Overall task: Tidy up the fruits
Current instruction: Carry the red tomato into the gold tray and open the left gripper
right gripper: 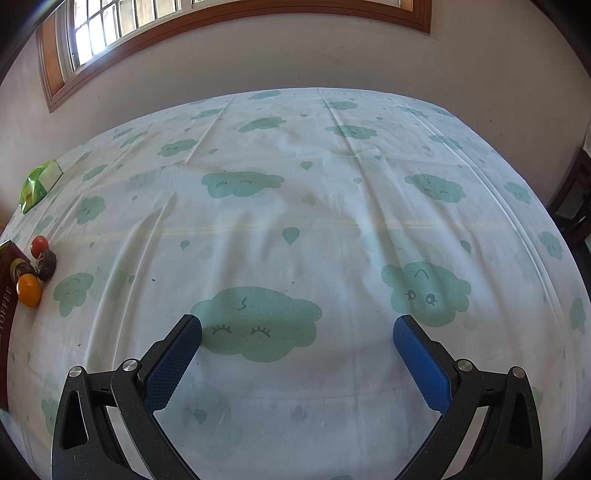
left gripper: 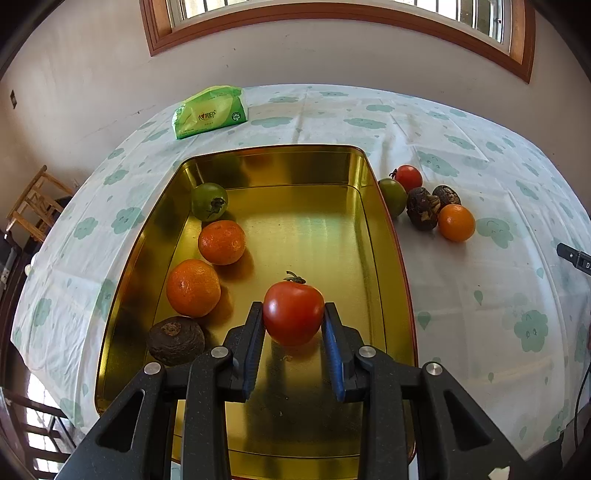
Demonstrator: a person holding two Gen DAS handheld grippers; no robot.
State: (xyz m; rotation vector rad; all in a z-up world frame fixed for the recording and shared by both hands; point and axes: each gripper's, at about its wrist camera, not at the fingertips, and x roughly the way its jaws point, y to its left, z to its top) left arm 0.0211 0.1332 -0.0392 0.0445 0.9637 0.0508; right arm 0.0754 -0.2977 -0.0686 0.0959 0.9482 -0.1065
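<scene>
- White cloth printed with green clouds point(right gripper: 295, 221), spread over the whole table under a wood-framed window point(left gripper: 332, 22).
- Gold-coloured metal tin point(left gripper: 384, 258), open, lying on the cloth at the left-hand side of the table.
- Black-framed left gripper point(left gripper: 293, 321), blue pads clamped on either side of a red tomato point(left gripper: 293, 317), held over the near half of the tin floor, stem upward; tomato's shadow on the gold floor just below it.
- Right gripper point(right gripper: 297, 328), jaws spread wide with nothing between them, poised over bare cloth well clear of the fruit.
- Green tissue pack point(left gripper: 210, 112), lying near the far left edge of the table.
- Along the tin's left wall, in a row from near to far: dark brown wrinkled fruit point(left gripper: 176, 339), orange point(left gripper: 193, 288), second orange point(left gripper: 221, 242), green tomato point(left gripper: 209, 201).
- Outside the tin, just beside its right wall, clustered on the cloth: another green tomato point(left gripper: 392, 195) touching the wall, small red tomato point(left gripper: 408, 178), two dark wrinkled fruits point(left gripper: 423, 208), small orange point(left gripper: 456, 222).
</scene>
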